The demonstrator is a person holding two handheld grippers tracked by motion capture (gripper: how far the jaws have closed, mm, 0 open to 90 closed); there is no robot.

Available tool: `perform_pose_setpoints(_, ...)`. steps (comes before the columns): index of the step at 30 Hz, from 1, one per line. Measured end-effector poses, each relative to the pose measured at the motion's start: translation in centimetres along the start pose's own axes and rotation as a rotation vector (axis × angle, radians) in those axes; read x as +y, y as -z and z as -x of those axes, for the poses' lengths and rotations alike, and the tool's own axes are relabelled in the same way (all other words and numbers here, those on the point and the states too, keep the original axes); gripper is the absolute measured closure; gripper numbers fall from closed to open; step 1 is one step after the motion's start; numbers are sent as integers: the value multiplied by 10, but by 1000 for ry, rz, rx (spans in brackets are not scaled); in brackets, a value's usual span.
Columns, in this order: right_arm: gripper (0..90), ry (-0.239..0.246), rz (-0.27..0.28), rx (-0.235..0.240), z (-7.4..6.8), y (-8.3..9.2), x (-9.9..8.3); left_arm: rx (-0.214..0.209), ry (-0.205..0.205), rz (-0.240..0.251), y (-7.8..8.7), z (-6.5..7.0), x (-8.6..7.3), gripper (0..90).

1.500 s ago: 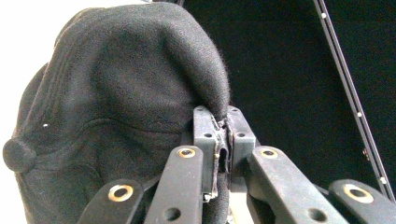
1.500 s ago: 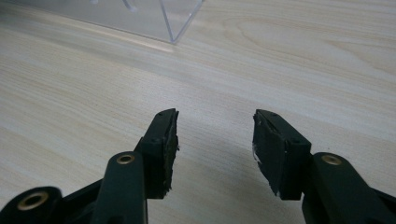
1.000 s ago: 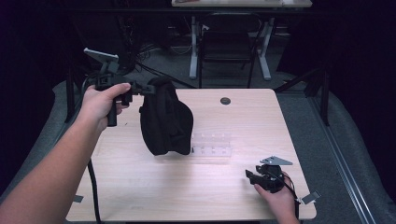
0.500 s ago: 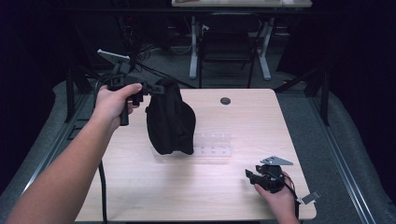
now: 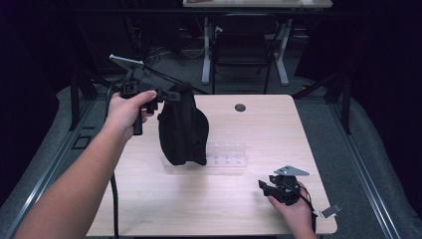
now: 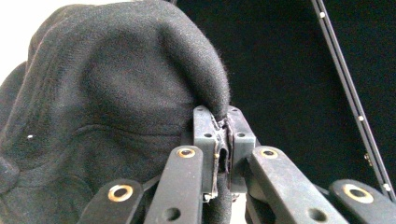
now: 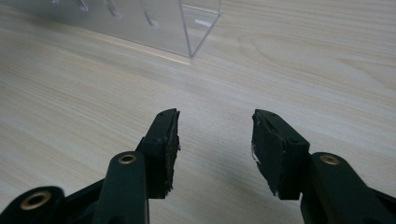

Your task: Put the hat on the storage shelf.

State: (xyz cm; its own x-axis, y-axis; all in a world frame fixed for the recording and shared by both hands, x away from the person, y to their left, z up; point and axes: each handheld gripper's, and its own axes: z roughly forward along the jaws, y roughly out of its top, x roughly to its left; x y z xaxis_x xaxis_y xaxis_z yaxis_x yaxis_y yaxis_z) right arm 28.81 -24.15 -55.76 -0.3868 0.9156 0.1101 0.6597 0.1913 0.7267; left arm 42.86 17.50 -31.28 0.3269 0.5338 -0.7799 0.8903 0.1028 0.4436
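On my left, the left hand [image 5: 127, 107] holds the left gripper [image 5: 166, 94] up above the table's far left corner. Its jaws are pinched together on a fold of a black fabric bag [image 5: 182, 127], and in the left gripper view I see the cloth [image 6: 107, 116] squeezed between the two pads with almost no gap. The bag hangs down from that pinch, its lower end reaching the clear acrylic rack [image 5: 226, 154] that sits near the middle of the light wood table [image 5: 209, 204]. I cannot tell whether the bag's bottom rests on the rack or just in front of it. A black cable [image 5: 114, 199] trails down from the left gripper past the forearm.

Farther back, a small dark round disc [image 5: 240, 107] lies on the tabletop, apart from everything else.

On my right, the right hand [image 5: 296, 211] rests the right gripper [image 5: 268, 186] low over the near right part of the table. Its jaws stand wide apart with nothing between them; the right gripper view shows bare wood [image 7: 215, 154] in the gap and a corner of the clear rack [image 7: 196, 28] ahead.
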Motion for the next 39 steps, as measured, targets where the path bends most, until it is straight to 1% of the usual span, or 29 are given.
perform_pose_setpoints(3, 514, 5, -8, 7, -2, 0, 4, -9, 2, 4, -1, -1, -1, 859)
perform_pose_setpoints(5, 519, 11, -4, 11, -3, 0, 7, -8, 2, 5, -2, 0, -1, 859)
perform_pose_setpoints(6, 519, 20, -5, 6, -4, 1, 9, -9, 2, 4, -2, 0, 0, 859)
perform_pose_setpoints(8, 525, 23, 7, 5, -6, 1, 13, -10, -1, 4, -3, 0, 0, 858)
perform_pose_setpoints(9, 528, 36, -2, -2, -6, 2, 15, -10, -1, 4, -3, 0, 0, 858)
perform_pose_setpoints(10, 529, 29, 12, 7, -8, 1, 16, -9, -1, 4, -3, 0, 0, 858)
perform_pose_setpoints(11, 533, 36, 16, 6, -8, 1, 18, -9, -2, 3, -3, 0, 0, 858)
perform_pose_setpoints(12, 539, 47, 4, 10, -9, 2, 21, -9, -1, 3, -2, -1, 0, 858)
perform_pose_setpoints(14, 551, 49, 12, 19, -12, 1, 24, -7, -1, 5, -2, -1, 0, 858)
perform_pose_setpoints(15, 559, 54, 6, 16, -14, 1, 26, -9, 1, 6, -2, -1, 0, 858)
perform_pose_setpoints(16, 567, 55, 11, 28, -17, 0, 29, -8, -1, 6, -2, -1, 0, 858)
perform_pose_setpoints(17, 570, 57, 4, 29, -18, 0, 31, -7, -1, 7, -2, -1, 0, 858)
perform_pose_setpoints(18, 575, 62, 10, 41, -21, -1, 33, -7, -2, 6, -2, -1, 0, 858)
perform_pose_setpoints(19, 577, 68, -2, 39, -23, -1, 36, -10, -2, 5, -3, 0, 0, 858)
perform_pose_setpoints(20, 579, 71, 0, 50, -26, -2, 39, -10, -3, 5, -3, 0, 0, 858)
perform_pose_setpoints(21, 579, 77, 4, 53, -28, -4, 41, -10, -8, 5, -3, 0, 0, 858)
perform_pose_setpoints(22, 579, 93, -2, 56, -31, -4, 44, -10, -8, 4, -3, 0, 0, 858)
perform_pose_setpoints(23, 579, 101, 2, 66, -34, -5, 46, -10, -9, 4, -3, 0, 0, 858)
perform_pose_setpoints(24, 581, 98, -2, 69, -37, -6, 49, -10, -9, 4, -4, 0, 0, 858)
perform_pose_setpoints(25, 584, 113, -6, 74, -39, -7, 51, -10, -10, 2, -4, 0, 0, 858)
perform_pose_setpoints(26, 585, 111, -5, 80, -43, -8, 53, -11, -10, 2, -4, 0, 0, 858)
perform_pose_setpoints(27, 586, 121, -2, 85, -45, -9, 55, -10, -6, 3, -4, 1, 0, 858)
perform_pose_setpoints(28, 588, 136, -14, 89, -48, -9, 57, -9, -7, 1, -4, 1, 0, 858)
perform_pose_setpoints(29, 590, 133, -9, 102, -52, -11, 59, -9, -8, 1, -4, 2, 0, 858)
perform_pose_setpoints(31, 592, 150, -12, 114, -56, -13, 61, -10, -10, 0, -5, 2, 0, 858)
perform_pose_setpoints(32, 593, 151, -8, 119, -59, -14, 63, -8, -10, 1, -5, 2, 0, 858)
perform_pose_setpoints(34, 593, 157, -22, 128, -66, -16, 66, -9, -16, -1, -6, 3, 0, 858)
perform_pose_setpoints(36, 593, 170, -20, 141, -70, -19, 68, -11, -15, -5, -7, 4, 0, 858)
perform_pose_setpoints(39, 604, 180, -10, 150, -80, -22, 72, -10, -25, -5, -9, 5, 0, 858)
